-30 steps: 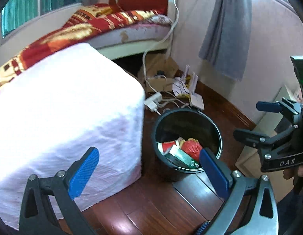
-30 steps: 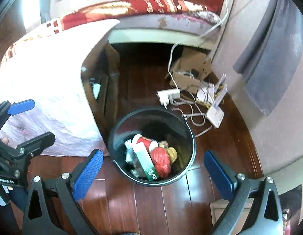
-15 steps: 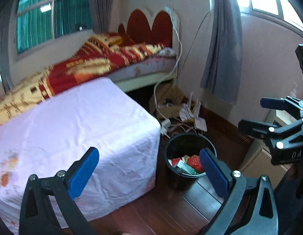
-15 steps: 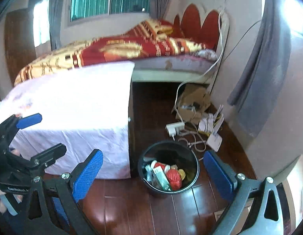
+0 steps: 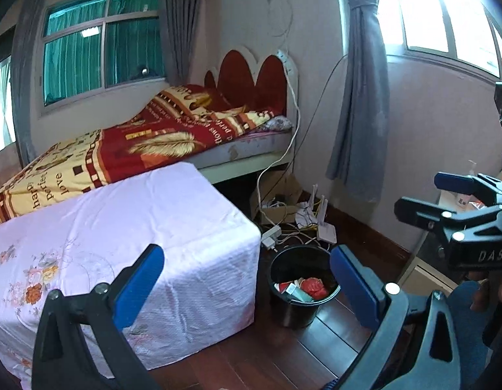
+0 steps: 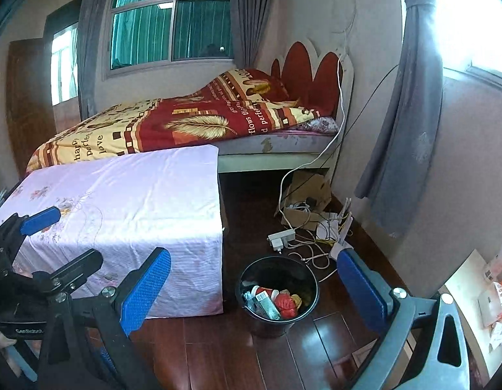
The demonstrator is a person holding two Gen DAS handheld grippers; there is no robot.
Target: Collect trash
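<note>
A black trash bin (image 5: 301,305) stands on the wooden floor beside a cloth-covered table (image 5: 127,227). It holds trash (image 5: 311,287): a red crumpled wrapper, a green-white box and other packets. In the right wrist view the bin (image 6: 283,320) sits low centre with the same trash (image 6: 277,300). My left gripper (image 5: 247,279) is open and empty, raised well above and back from the bin. My right gripper (image 6: 254,289) is open and empty, also high above the bin. The right gripper shows at the right edge of the left wrist view (image 5: 445,198).
A bed (image 6: 199,123) with a red-yellow blanket stands behind the table. A power strip (image 6: 282,237), cables, a cardboard box (image 6: 306,195) and a router (image 5: 325,230) lie on the floor past the bin. A low white cabinet (image 6: 478,295) with packets is at the right.
Both grippers have risen and pulled back from the bin, so it looks smaller and the whole bed and windows came into view. Both stayed open and empty.
</note>
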